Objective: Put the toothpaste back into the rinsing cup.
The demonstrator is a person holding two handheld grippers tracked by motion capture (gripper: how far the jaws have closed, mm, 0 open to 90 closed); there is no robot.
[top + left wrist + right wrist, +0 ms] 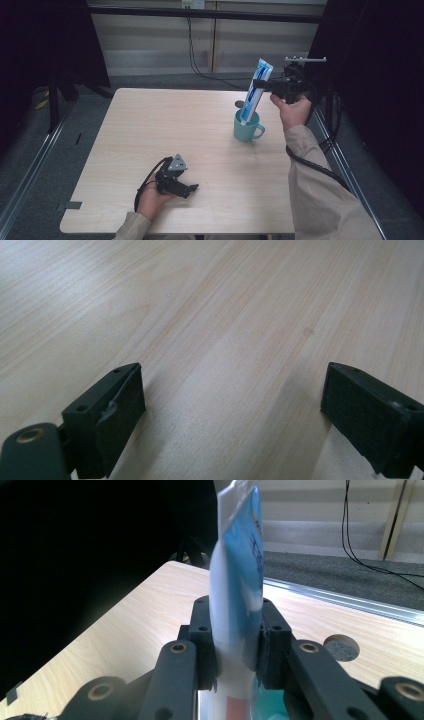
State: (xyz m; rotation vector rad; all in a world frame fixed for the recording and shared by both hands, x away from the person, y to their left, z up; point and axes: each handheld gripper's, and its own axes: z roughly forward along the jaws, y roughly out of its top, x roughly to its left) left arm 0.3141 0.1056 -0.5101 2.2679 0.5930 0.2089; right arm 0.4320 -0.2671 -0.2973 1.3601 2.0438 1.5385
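Taking the mug (pixel 247 128) as our landmark and starting well to its left, near the front edge of the table (pixel 150 130), we rest our left gripper (pixel 192 188) on the wood. Its jaws stand spread wide with nothing but bare tabletop between them.

At the mug itself, the tube (pixel 256 90) stands nearly upright, tilted a little to the right, its lower end down inside the mug's mouth. Just right of the mug and above its rim, our right gripper (pixel 259 83) pinches the tube across its upper part, jaws pressed flat on both faces.

We judge this to be the placing step: the tube is going into the mug. Next we should lower it until the bottom end seats, then part the jaws and draw the hand back without tipping the mug.
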